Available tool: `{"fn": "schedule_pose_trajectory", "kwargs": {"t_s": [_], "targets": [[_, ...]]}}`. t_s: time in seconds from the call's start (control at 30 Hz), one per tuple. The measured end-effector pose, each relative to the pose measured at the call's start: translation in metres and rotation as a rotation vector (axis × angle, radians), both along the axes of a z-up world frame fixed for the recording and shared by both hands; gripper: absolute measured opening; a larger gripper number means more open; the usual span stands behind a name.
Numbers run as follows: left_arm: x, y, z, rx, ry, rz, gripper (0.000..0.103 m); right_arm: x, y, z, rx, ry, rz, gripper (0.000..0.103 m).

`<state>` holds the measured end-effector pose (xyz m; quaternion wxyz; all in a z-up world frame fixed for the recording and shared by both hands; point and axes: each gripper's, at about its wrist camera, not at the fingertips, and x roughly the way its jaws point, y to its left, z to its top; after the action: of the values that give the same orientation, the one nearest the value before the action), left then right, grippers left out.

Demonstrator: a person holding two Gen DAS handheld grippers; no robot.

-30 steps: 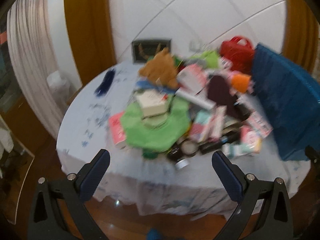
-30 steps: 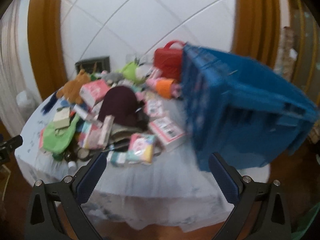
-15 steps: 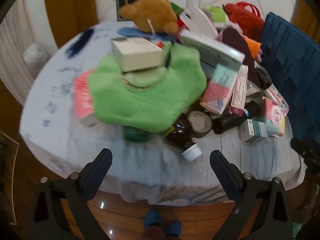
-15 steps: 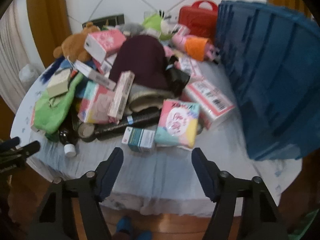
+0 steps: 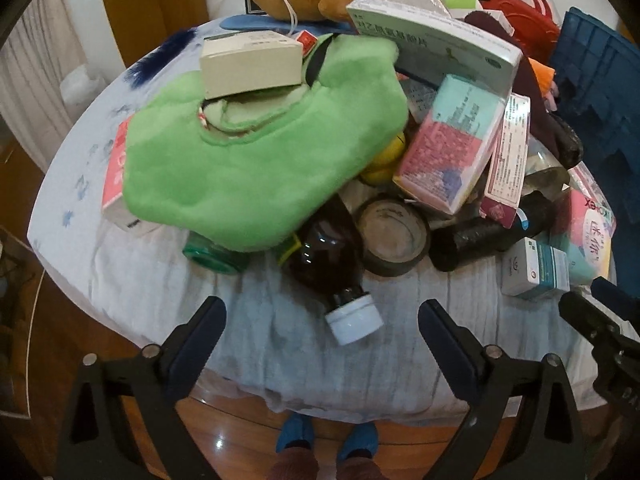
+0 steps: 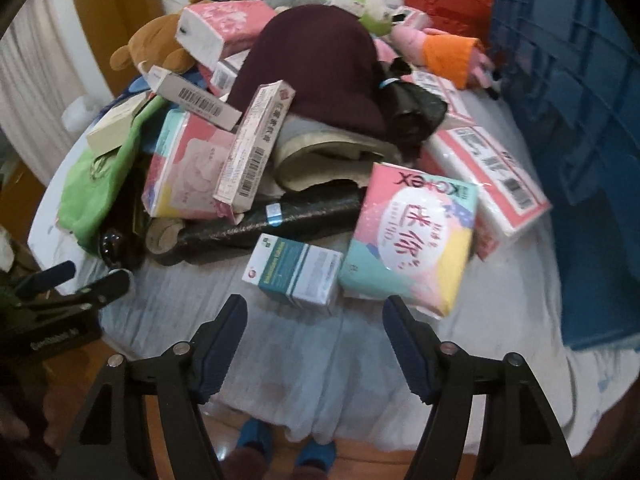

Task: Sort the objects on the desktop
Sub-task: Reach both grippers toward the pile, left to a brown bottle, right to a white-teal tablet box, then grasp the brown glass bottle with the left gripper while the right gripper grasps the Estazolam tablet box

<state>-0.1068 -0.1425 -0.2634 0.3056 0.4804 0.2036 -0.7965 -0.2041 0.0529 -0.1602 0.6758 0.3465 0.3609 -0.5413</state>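
On the tabletop (image 6: 360,360), spread right tongs (image 6: 316,320) face a light, stiff box (image 6: 296,276), best pinched across its sides.

Both handheld grippers share one build. The left gripper (image 5: 322,322) has a matte black frame with triangular cut-outs in each arm and silver round-head screws at the pivots. Its fingers (image 5: 200,340) carry dark navy pads with a fine ribbed surface. The right gripper (image 6: 314,320) is identical: black frame, silver screws, navy ribbed fingers (image 6: 220,344). In the right wrist view the left unit's black body bears small white lettering, too blurred to read. The person wears blue shoes (image 5: 294,436) and dark reddish-brown trouser legs (image 5: 294,466) above them.
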Motion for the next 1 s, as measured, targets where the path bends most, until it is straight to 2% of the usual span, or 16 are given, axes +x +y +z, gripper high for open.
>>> {"fn": "schedule_pose_trajectory", "kwargs": {"t_s": [0.27,0.37,0.5,0.53,0.57,0.6,0.67,0.7,0.73,1.0], "targets": [[-0.012,0.001,-0.020,0.012,-0.022,0.050,0.099,0.007,-0.012,-0.018,0.037,-0.037,0.062,0.071],[-0.020,-0.009,-0.029,-0.009,-0.039,0.055,0.099,0.013,-0.015,-0.023,0.042,-0.044,0.063,0.071],[-0.024,-0.026,-0.034,0.014,-0.017,0.085,0.100,0.024,-0.024,-0.035,0.046,-0.045,0.044,0.071],[-0.026,-0.026,-0.033,0.010,-0.016,0.076,0.100,0.026,-0.027,-0.038,0.046,-0.051,0.035,0.070],[-0.028,-0.025,-0.033,0.004,-0.016,0.064,0.100,0.027,-0.028,-0.039,0.044,-0.055,0.026,0.063],[-0.028,-0.024,-0.032,0.001,-0.014,0.056,0.096,0.028,-0.029,-0.040,0.040,-0.048,0.010,0.062],[-0.024,-0.018,-0.028,-0.013,0.001,0.037,0.081,0.031,-0.028,-0.041,0.035,-0.030,-0.002,0.061],[-0.020,-0.013,-0.025,-0.017,0.007,0.024,0.070,0.032,-0.026,-0.040,0.037,-0.031,0.000,0.061],[-0.017,-0.010,-0.024,-0.012,0.008,0.018,0.064,0.032,-0.024,-0.040,0.040,-0.034,0.002,0.061],[0.027,0.010,-0.016,0.052,0.068,0.008,0.062,0.023,0.000,-0.039,0.051,-0.030,0.013,0.061]]}}
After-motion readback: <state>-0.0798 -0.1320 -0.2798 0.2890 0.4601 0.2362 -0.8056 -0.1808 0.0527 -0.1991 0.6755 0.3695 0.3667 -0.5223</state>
